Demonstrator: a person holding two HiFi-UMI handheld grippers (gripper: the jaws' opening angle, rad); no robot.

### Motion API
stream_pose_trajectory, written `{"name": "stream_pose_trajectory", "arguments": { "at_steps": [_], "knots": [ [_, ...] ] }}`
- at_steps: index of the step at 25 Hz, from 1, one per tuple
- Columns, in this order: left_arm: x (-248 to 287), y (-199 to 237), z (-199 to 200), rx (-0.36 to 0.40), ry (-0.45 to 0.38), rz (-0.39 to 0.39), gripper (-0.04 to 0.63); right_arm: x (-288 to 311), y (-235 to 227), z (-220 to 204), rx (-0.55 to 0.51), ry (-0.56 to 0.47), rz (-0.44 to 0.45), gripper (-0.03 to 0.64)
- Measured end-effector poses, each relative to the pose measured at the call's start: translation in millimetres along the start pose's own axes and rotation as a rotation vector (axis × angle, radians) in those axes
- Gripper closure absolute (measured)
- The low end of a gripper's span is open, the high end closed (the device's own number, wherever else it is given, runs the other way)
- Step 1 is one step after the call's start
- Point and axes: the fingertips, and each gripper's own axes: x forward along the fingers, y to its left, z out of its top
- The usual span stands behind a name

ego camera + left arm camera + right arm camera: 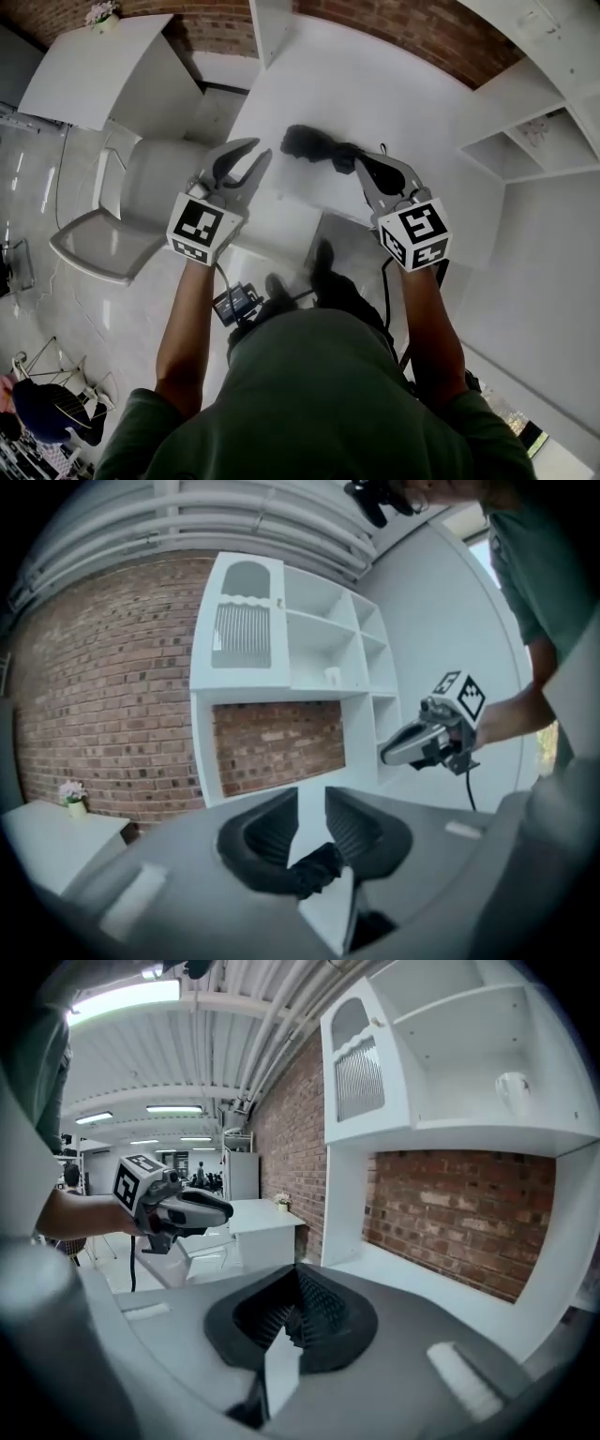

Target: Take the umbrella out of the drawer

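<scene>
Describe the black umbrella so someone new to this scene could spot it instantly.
Start at the white desk against the red brick wall. Over it, between the tips of the left gripper and right gripper, is the black folded umbrella: the only dark, crumpled fabric bundle against that white surface.

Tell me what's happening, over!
Left gripper open, right gripper shut, neither holding the umbrella. Umbrella looks to be lying on the white desk ahead. Nothing blocking it.
</scene>
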Motion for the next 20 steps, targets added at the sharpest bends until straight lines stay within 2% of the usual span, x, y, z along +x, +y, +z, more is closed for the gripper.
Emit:
{"name": "stream_pose_trajectory", "arguments": {
  "at_steps": [7, 20],
  "knots": [
    [-80.2, -34.2, 17.7, -0.007, -0.038, -0.055, 0.508, -42.3, 50.0, 32.2, -0.027, -0.052, 0.002, 0.611],
    [-170.1, -64.7, 30.2, 0.003, -0.072, -0.044, 0.508, -85.8, 116.4, 55.4, -0.072, -0.087, -0.013, 0.612]
  ]
}}
